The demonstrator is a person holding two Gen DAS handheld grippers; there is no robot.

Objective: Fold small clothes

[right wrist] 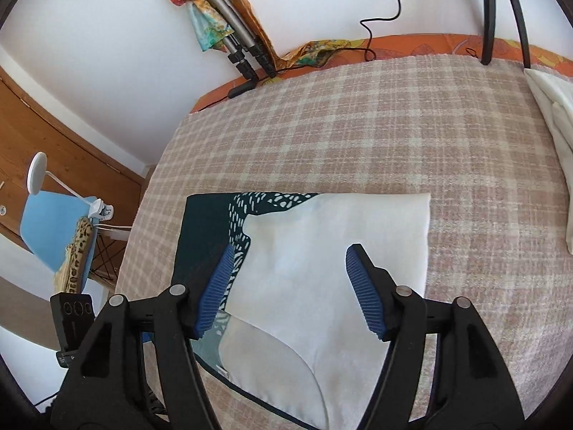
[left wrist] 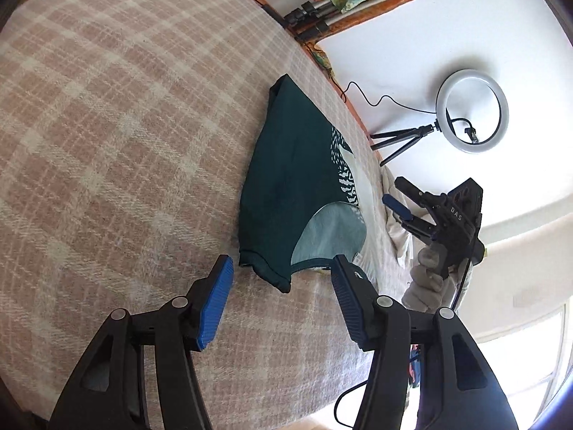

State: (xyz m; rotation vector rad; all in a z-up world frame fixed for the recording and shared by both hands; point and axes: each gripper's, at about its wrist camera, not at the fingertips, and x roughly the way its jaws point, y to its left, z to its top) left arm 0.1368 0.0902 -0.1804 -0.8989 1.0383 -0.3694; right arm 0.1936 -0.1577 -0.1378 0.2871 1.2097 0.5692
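A small dark green garment [left wrist: 286, 179] with a white-speckled pattern and a pale panel lies flat on the checked blanket [left wrist: 107, 143]. My left gripper [left wrist: 283, 272] is open and empty, just above the garment's near hem. In the right wrist view the same garment [right wrist: 322, 251] shows its white side with a green patterned strip on the left. My right gripper [right wrist: 288, 261] is open and empty, hovering over the white panel. The right gripper also shows in the left wrist view [left wrist: 404, 197], beyond the garment's far edge.
A ring light on a small tripod [left wrist: 472, 111] stands beyond the bed edge. Folded tripod legs and a colourful cloth [right wrist: 229, 36] lean on the wall. A pale cloth pile [right wrist: 555, 107] lies at the blanket's right. A blue chair [right wrist: 53, 222] stands to the left.
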